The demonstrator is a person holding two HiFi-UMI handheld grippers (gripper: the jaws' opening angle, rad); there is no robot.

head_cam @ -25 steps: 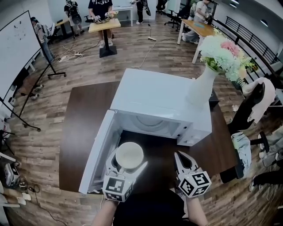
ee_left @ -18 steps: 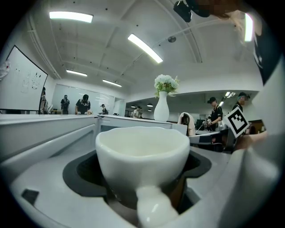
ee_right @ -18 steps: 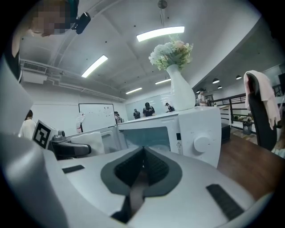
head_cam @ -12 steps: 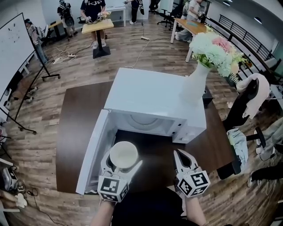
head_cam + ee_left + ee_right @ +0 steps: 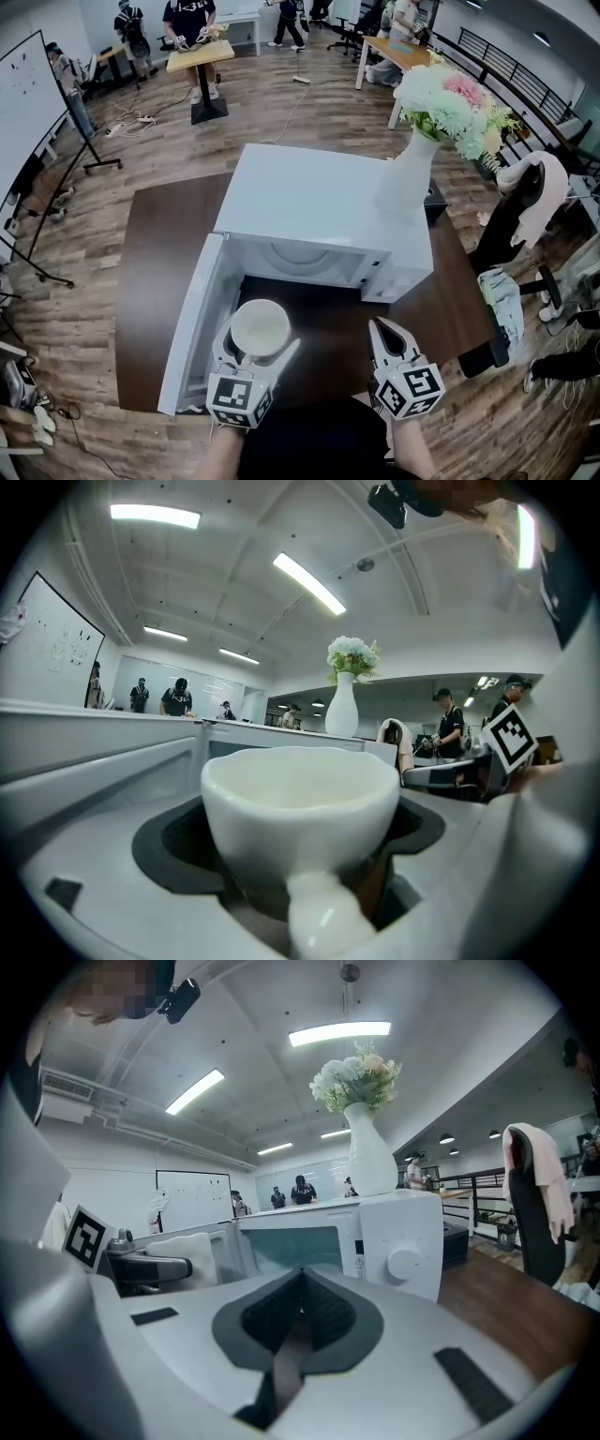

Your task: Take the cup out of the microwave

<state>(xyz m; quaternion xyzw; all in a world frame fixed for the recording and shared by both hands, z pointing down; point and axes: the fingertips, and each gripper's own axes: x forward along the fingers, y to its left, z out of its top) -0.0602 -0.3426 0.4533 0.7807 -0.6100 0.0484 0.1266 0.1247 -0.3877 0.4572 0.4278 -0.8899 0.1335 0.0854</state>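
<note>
Fingers of the left gripper (image 5: 261, 339) clamp the cup (image 5: 260, 327), already clear of the microwave (image 5: 319, 211), just before its open cavity. The right gripper (image 5: 378, 330), fingers together, holds nothing. Only setting-down seemingly remains.

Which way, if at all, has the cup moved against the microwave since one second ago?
No. The cup, held in the left tongs, stays just before the microwave's open front, beside its door; only the camera shifted.
</note>
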